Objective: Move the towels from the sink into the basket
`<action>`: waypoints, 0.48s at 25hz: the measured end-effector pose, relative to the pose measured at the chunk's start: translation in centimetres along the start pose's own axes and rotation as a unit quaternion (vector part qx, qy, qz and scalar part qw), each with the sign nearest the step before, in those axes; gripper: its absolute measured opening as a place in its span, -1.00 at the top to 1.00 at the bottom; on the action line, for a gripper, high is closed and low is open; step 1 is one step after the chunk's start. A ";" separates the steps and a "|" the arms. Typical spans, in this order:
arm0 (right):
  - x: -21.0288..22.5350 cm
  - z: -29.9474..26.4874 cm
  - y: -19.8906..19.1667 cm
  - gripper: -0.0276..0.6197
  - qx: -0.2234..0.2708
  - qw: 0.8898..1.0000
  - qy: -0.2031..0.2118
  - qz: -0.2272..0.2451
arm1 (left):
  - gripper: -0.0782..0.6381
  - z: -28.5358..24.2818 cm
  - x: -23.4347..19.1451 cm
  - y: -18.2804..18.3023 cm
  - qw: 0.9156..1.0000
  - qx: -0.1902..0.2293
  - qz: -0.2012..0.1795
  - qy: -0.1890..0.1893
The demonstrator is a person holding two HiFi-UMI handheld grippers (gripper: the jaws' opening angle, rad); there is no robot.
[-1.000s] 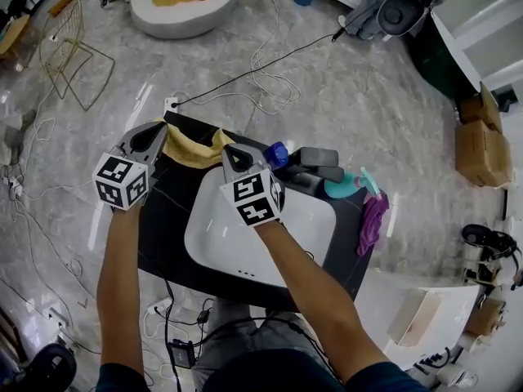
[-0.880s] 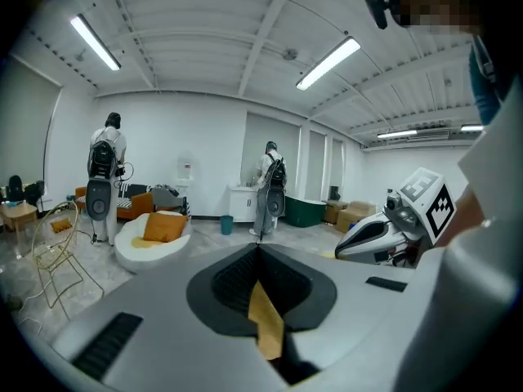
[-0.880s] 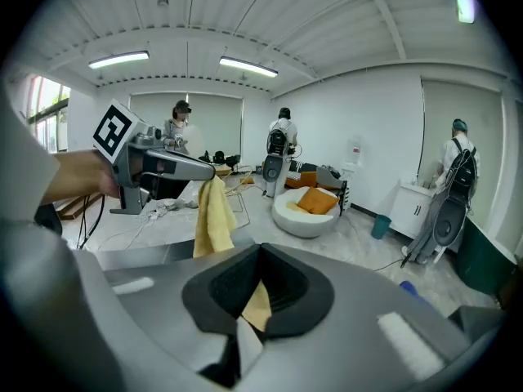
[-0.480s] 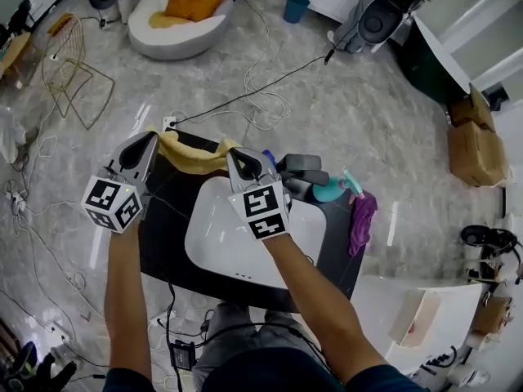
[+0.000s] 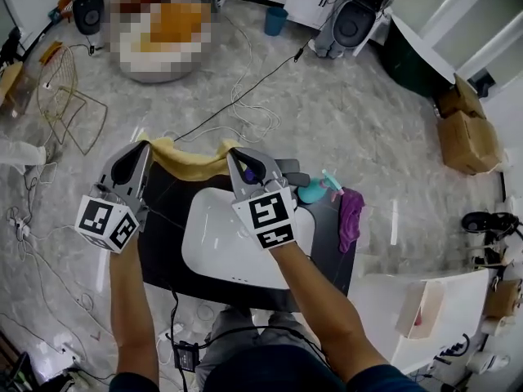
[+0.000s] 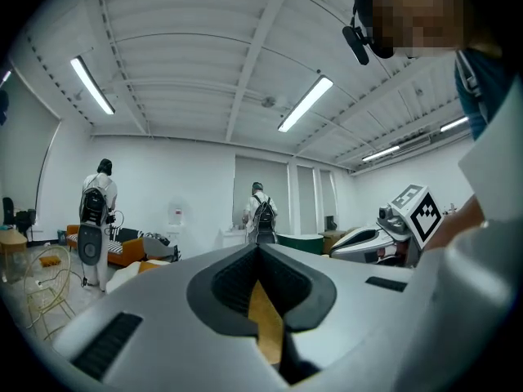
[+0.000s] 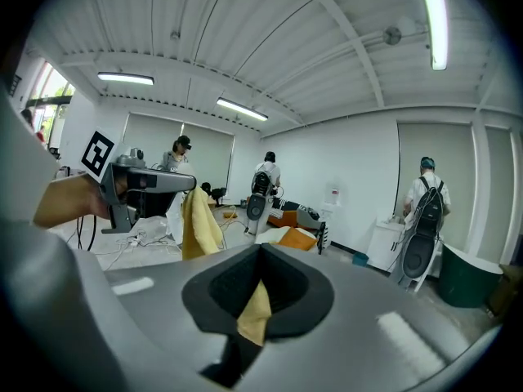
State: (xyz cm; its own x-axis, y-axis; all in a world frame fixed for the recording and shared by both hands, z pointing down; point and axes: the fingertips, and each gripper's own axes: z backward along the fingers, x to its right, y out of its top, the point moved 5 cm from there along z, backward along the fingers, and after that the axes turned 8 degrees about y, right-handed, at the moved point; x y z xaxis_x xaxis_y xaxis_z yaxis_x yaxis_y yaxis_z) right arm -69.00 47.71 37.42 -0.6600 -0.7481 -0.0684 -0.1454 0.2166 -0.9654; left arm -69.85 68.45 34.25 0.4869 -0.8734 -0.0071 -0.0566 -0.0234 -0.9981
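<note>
The left gripper (image 5: pixel 144 148) and right gripper (image 5: pixel 235 154) each pinch the yellow towel (image 5: pixel 193 158) (one end apiece), which spans between them beyond the sink (image 5: pixel 216 247).

Yellow towel (image 5: pixel 189 160), white sink (image 5: pixel 219 250)

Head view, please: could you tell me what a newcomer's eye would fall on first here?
The yellow towel stands out first. It is stretched between the left gripper and the right gripper, both shut on it, at the far edge of the black counter behind the white sink. Next comes the purple towel, lying on the counter to the right of the sink, beside a teal bottle.
</note>
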 end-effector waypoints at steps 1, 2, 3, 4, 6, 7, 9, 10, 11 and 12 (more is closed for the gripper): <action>0.2 0.8 0.6 0.88 0.005 1.000 -0.005 0.003 | 0.76 0.1 0.6 0.7 1.000 0.005 -0.004 -0.004; 0.5 1.5 1.1 0.88 0.010 1.000 -0.011 0.005 | 0.76 0.1 1.2 1.4 1.000 0.011 -0.008 -0.007; 0.9 2.3 1.6 0.88 0.014 1.000 -0.017 0.006 | 0.76 0.0 1.7 2.0 1.000 0.015 -0.011 -0.011; 1.3 2.9 2.1 0.88 0.017 1.000 -0.023 0.007 | 0.76 -0.1 2.2 2.6 1.000 0.020 -0.013 -0.015; 2.0 4.3 2.9 0.88 0.024 0.999 -0.035 0.009 | 0.76 -0.4 3.1 3.6 0.999 0.028 -0.016 -0.023; 2.3 4.9 3.3 0.88 0.027 0.999 -0.041 0.011 | 0.76 -0.5 3.6 4.1 0.999 0.033 -0.017 -0.028; 2.8 6.3 3.9 0.88 0.033 0.998 -0.052 0.014 | 0.76 -0.7 4.7 4.9 0.998 0.040 -0.021 -0.039; 3.0 7.1 4.2 0.88 0.035 0.998 -0.058 0.015 | 0.76 -0.8 5.3 5.2 0.998 0.044 -0.023 -0.044; 3.3 7.8 4.4 0.88 0.037 0.997 -0.064 0.016 | 0.76 -0.9 6.0 5.6 0.997 0.047 -0.024 -0.050; 3.5 8.6 4.6 0.88 0.039 0.997 -0.071 0.017 | 0.76 -1.0 6.6 5.9 0.997 0.049 -0.024 -0.057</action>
State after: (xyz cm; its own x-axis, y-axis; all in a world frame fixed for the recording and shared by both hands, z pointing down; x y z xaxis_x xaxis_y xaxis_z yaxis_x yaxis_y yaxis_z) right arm -65.63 40.73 30.61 -0.5526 -0.8231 -0.1307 -0.0633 0.1978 -0.9782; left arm -67.90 62.06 28.37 0.5826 -0.8118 0.0389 0.0518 -0.0106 -0.9986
